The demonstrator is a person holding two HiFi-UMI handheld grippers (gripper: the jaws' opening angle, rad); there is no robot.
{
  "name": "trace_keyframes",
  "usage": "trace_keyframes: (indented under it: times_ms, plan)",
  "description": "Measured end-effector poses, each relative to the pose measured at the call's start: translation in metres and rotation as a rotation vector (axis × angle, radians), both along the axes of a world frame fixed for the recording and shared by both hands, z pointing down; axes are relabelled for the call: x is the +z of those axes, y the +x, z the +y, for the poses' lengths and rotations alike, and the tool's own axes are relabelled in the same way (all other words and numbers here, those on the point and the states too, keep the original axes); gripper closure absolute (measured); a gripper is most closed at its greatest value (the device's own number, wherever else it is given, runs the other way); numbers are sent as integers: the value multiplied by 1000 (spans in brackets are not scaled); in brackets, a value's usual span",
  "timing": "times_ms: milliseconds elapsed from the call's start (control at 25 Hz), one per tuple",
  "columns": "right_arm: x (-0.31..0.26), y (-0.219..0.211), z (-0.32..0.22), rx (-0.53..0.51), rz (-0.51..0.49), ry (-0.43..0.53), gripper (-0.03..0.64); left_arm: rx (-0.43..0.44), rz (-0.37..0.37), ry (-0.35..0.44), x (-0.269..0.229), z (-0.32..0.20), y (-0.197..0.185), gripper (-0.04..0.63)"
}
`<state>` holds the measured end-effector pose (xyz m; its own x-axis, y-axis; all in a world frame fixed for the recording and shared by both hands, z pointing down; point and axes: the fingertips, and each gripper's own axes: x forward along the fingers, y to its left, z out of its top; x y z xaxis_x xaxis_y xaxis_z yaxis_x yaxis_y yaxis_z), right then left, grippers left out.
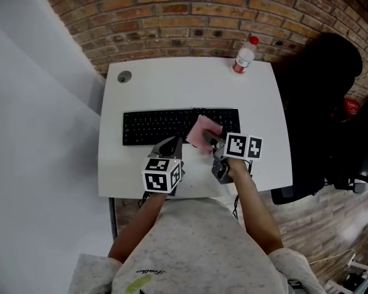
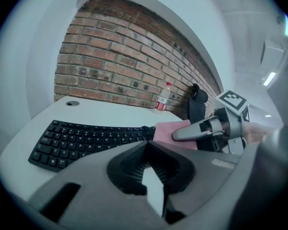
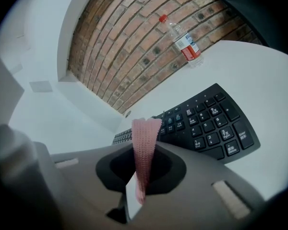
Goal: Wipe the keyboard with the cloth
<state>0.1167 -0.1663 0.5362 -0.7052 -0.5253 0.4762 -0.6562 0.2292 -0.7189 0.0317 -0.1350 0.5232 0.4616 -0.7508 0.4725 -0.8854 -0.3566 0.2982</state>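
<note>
Right tongs [image 3: 143, 150] pinch the pink cloth [image 1: 203, 130] by its edge, likely limp, at three o'clock on the keyboard [image 1: 159, 126]; left tongs [image 2: 147, 145] closed, empty.

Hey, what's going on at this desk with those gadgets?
A person at a white table works two handheld grippers. The right gripper is shut on a pink cloth over the right part of a black keyboard. The left gripper is empty, jaws together, by the keyboard's front edge. A bottle stands at the table's back.
</note>
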Motion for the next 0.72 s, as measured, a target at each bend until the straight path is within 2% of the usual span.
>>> trace_keyframes:
  times_ms: [720]
  plan:
    - [10, 44, -6, 27, -4, -19, 594, 21, -6, 1, 1, -12, 36, 603]
